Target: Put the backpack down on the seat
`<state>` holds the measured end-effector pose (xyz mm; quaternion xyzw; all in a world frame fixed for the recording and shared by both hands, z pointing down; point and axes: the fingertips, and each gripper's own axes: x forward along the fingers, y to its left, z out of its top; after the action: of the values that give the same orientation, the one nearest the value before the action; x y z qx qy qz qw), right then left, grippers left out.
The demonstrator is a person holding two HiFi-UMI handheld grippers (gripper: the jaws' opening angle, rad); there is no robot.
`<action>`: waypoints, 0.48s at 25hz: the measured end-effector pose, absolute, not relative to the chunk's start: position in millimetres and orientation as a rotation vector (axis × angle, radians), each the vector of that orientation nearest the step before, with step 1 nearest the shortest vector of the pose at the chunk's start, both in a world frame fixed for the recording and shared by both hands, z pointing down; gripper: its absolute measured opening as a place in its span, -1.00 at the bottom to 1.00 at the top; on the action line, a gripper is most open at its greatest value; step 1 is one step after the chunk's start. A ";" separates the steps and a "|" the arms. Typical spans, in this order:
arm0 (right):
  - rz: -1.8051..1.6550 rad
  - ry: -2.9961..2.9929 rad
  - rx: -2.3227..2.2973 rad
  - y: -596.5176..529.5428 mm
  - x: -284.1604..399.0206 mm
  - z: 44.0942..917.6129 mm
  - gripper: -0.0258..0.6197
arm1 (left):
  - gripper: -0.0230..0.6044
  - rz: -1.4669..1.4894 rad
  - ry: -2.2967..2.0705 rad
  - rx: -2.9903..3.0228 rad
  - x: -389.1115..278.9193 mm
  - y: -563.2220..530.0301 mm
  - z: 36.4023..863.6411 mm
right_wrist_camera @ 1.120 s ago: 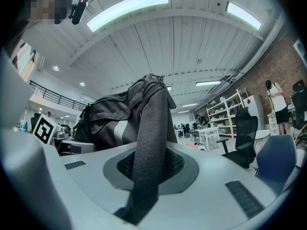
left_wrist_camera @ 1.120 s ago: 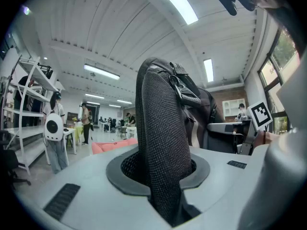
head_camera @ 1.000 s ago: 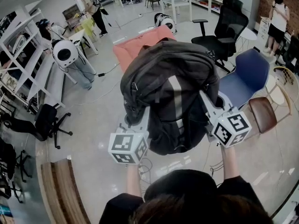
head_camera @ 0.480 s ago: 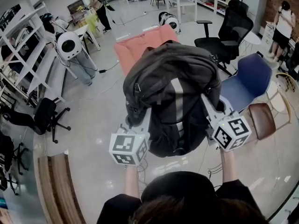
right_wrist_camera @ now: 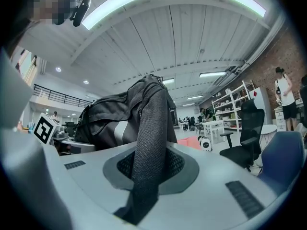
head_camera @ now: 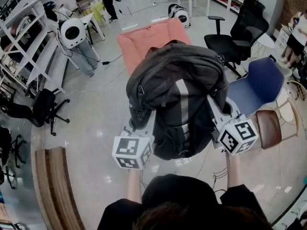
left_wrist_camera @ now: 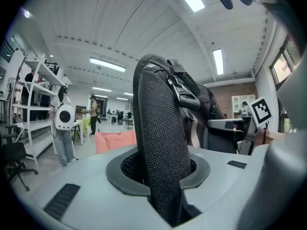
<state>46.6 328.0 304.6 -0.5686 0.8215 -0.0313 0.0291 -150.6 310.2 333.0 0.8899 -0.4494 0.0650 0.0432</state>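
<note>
Backpack [head_camera: 175,95] is held up off the floor between the two grippers (dark grey, with a pale stripe down its front). The left gripper [head_camera: 140,123] is closed on one mesh shoulder strap [left_wrist_camera: 158,143], which is pinched between its narrow-set jaws and rises from them in a tall loop. From this gripper the bag's body is seen just ahead and to the right. The right gripper [head_camera: 218,111] is clamped on the second mesh strap [right_wrist_camera: 148,143], with its jaws drawn in even closer. The bag's body is seen just ahead of it and to its left. A salmon-pink seat [head_camera: 144,44] is seen ahead of both grippers, beyond the bag and apart from it. A blue chair [head_camera: 254,83] is seen ahead and to the right of the right gripper.
</note>
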 end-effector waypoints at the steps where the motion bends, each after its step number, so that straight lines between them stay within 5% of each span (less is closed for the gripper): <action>1: -0.105 2.536 -1.753 321.7 49.6 307.3 -0.74 | -0.54 0.204 -1.376 2.716 -147.7 304.7 335.4; 12: -0.138 2.535 -1.758 224.3 56.6 320.4 -0.74 | -0.55 0.203 -1.368 2.694 -140.7 208.1 349.8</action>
<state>56.6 224.3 320.4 -0.5690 0.8207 -0.0446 0.0266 -140.7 208.1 349.8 0.8881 -0.4512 0.0670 0.0567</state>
